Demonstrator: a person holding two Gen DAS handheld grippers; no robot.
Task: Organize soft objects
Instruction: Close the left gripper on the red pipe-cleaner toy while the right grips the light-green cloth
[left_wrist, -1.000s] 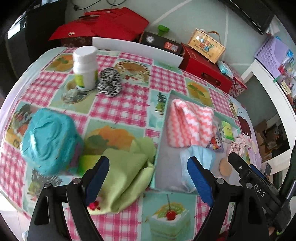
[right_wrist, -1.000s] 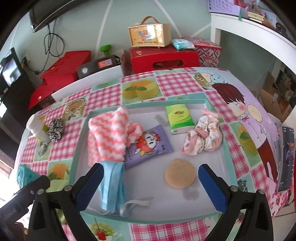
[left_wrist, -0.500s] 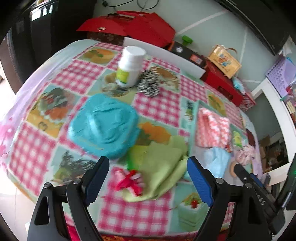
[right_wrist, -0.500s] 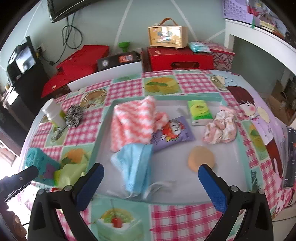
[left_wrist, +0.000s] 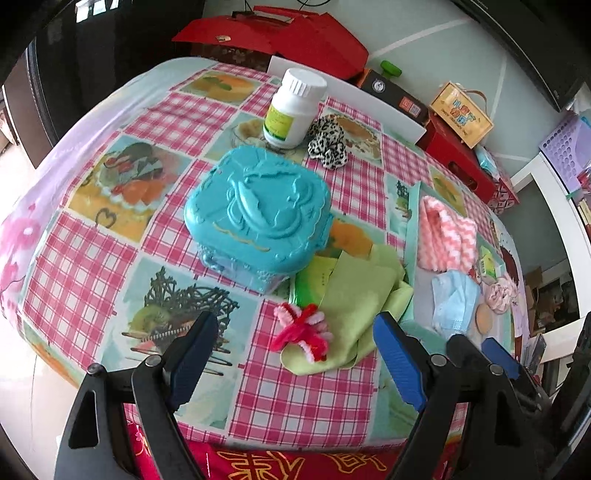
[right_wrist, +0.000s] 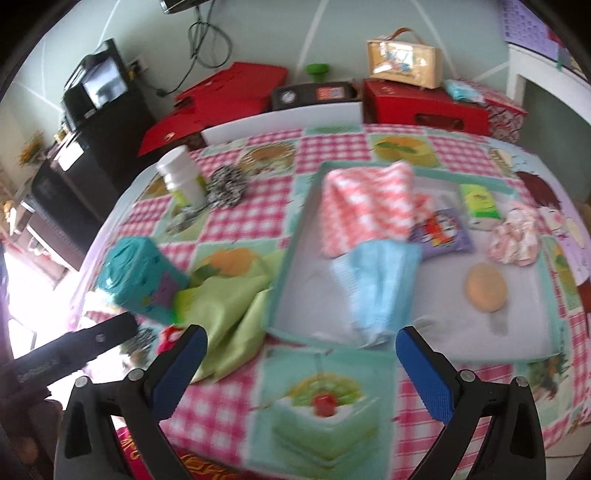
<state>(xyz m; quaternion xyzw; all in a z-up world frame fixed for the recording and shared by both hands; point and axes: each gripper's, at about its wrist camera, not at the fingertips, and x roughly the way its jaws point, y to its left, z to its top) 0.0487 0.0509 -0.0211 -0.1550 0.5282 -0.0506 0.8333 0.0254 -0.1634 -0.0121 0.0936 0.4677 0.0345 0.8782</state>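
Both grippers, left gripper and right gripper, are hanging wide open and empty near the table's edge, one tray lying right, so I'd be lifting the one green cloth beside it, then the one red pipe-cleaner bow.

Hovering over the checked tablecloth with the left gripper, jaws standing wide apart, nothing between the pads. Showing a red pipe-cleaner bow lying on the near corner of a green cloth, just ahead of the jaws, with a teal box touching the cloth's far edge and a white bottle beside a leopard scrunchie further back. Showing a tray at right holding a pink zigzag towel and a blue face mask.
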